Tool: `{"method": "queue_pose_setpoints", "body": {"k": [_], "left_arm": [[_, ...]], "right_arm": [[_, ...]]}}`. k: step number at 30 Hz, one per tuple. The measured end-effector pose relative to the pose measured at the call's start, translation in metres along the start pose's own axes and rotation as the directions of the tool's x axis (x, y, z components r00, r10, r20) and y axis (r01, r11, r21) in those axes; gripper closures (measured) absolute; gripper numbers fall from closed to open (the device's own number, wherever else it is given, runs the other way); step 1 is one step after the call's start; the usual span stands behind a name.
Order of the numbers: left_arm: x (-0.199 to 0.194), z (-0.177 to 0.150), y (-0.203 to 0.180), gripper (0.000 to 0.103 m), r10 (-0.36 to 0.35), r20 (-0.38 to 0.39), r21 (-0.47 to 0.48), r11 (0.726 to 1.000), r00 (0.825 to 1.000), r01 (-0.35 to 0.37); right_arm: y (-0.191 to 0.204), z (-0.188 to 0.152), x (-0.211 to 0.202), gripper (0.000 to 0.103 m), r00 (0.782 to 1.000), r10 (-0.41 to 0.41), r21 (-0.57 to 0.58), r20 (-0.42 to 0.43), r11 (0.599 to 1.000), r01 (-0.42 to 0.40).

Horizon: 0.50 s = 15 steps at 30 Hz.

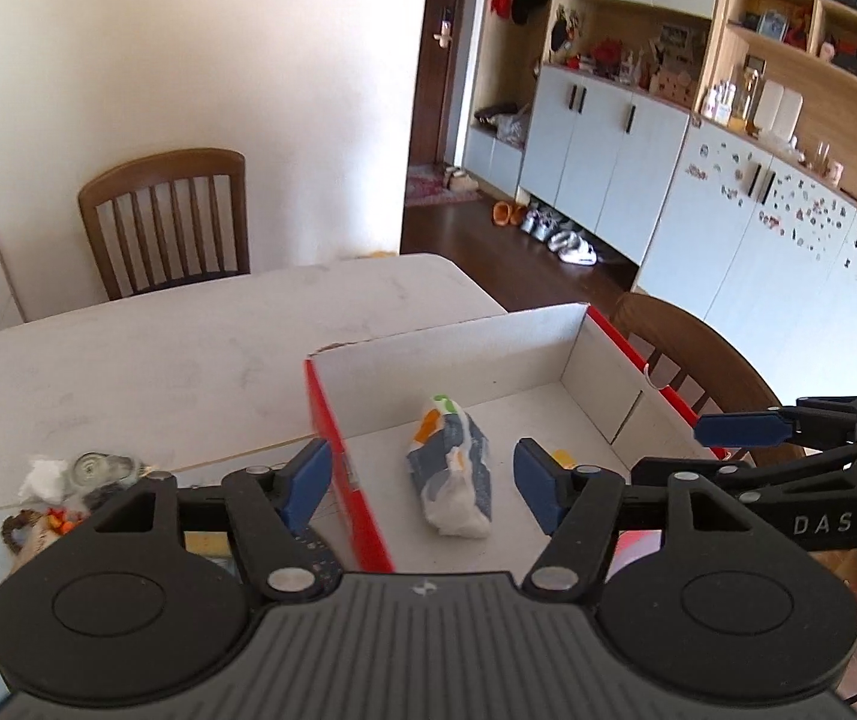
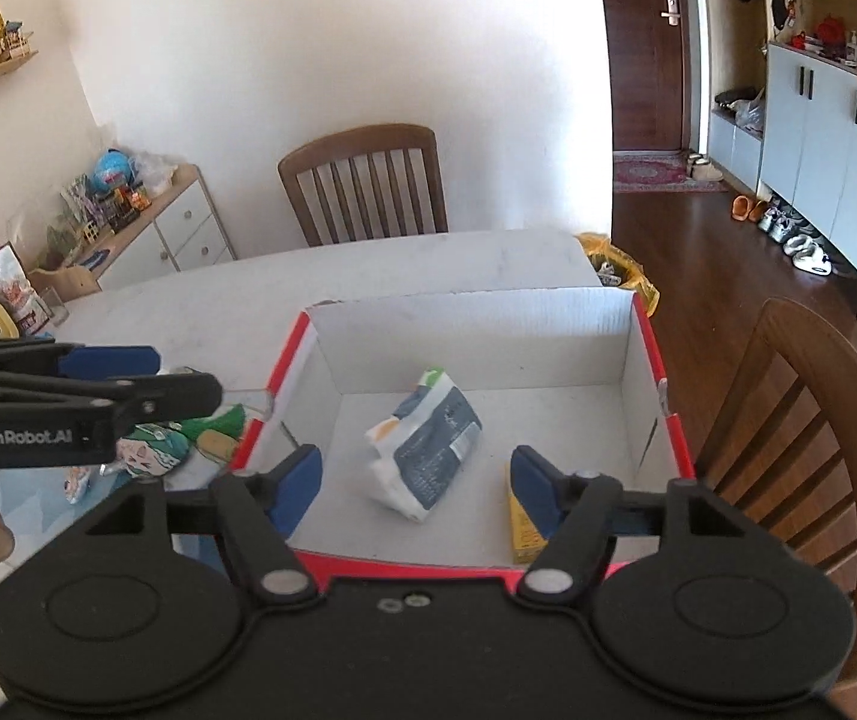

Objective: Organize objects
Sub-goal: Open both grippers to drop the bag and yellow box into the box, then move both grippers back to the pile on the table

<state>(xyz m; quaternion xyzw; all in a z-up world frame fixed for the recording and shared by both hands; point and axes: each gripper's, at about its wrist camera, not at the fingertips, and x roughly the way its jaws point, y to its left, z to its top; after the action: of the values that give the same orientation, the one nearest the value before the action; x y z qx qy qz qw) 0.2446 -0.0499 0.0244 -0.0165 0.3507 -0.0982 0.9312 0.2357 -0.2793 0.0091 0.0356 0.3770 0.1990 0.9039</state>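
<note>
packet (image 2: 423, 443), crumpled, white w/ blue-grey

My left camera sits right behind my left gripper (image 1: 422, 480), looking forward and down from above the box's left wall, close in. The red-and-white box (image 1: 572, 354) fills the middle right, with the table (image 1: 158, 348) to the left. My right camera rides behind my right gripper (image 2: 416, 480), aimed over the box's (image 2: 470, 312) near wall, just as close and more squarely centred. Both views share the box floor, the wrapped packet (image 1: 452, 480) (image 2: 425, 444) lying on it, the far chair (image 1: 167, 219) (image 2: 365, 183) and the shoe-lined cabinets. Each camera catches the other gripper at its edge: mine on the right in the left view, on the left in the right view.
</note>
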Motion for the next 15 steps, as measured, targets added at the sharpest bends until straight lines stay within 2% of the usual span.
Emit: {"method": "queue_pose_setpoints", "body": {"k": [4, 12, 15], "left_arm": [[-0.013, -0.010, 0.012, 0.034, 0.003, 0.012, -0.007, 1.000, 1.000, -0.003], [-0.032, -0.026, 0.036, 0.023, -0.008, 0.027, -0.025, 1.000, 1.000, 0.009], [-0.037, -0.030, 0.045, 0.020, -0.013, 0.033, -0.026, 1.000, 0.999, 0.014]], "right_arm": [[0.013, -0.005, -0.005, 0.027, 1.000, -0.015, 0.012, 0.023, 1.000, 0.015], [0.038, -0.016, -0.007, 0.019, 0.998, -0.027, 0.043, 0.052, 0.999, 0.025], [0.050, -0.020, -0.008, 0.011, 0.998, -0.024, 0.051, 0.065, 0.998, 0.020]]}}
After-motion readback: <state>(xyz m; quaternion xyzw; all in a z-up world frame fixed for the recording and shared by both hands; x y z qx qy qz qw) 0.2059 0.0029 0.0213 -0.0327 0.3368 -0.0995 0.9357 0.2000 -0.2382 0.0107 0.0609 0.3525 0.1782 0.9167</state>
